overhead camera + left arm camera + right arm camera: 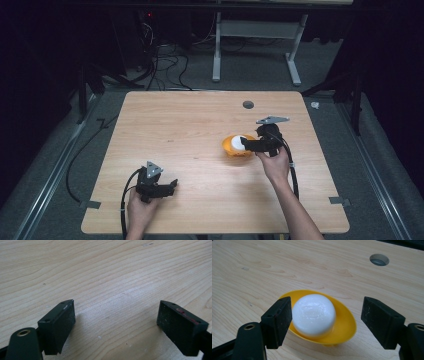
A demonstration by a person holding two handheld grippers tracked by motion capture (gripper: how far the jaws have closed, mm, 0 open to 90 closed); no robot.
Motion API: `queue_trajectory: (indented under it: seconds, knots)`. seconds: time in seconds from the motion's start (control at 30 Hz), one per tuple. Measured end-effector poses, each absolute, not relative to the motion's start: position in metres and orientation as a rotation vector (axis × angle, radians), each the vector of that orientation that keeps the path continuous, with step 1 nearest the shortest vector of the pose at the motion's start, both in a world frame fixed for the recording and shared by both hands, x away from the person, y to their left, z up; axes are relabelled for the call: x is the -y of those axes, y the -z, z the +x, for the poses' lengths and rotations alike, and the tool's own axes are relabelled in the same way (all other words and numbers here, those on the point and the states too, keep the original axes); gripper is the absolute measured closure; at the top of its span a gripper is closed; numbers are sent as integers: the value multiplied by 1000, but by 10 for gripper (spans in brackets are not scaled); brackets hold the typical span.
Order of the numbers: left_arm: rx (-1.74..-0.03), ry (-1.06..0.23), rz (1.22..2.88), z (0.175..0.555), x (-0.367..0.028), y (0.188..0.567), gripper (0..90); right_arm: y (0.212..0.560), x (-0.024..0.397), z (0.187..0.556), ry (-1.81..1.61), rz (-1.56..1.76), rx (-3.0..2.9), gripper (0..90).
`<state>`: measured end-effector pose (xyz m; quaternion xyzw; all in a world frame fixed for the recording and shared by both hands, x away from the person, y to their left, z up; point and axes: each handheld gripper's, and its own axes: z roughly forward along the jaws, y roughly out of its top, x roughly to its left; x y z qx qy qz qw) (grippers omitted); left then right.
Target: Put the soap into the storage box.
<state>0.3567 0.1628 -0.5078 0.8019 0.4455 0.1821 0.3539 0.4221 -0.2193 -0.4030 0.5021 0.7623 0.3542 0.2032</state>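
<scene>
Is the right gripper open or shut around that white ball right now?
Open. The right gripper has its jaws spread wide either side of the white ball, which sits in the yellow bowl; the far jaw stands clear of it.

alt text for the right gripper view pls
A white rounded object sits in a shallow yellow bowl on a light wooden table, between the open black jaws of the right gripper. A round hole lies beyond.

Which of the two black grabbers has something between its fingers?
The right gripper. Its open fingers sit on either side of a round white foam ball in a shallow yellow plastic bowl. The left gripper has just bare wooden table between its fingers.
</scene>
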Motion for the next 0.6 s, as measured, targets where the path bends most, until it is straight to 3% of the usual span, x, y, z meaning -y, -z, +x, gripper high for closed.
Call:
queue_trajectory:
  seconds: [0.6]
  knots:
    - [-1152,-471,2073,357,-163,508,156,395,241,403,-1035,1391,-2074,262]
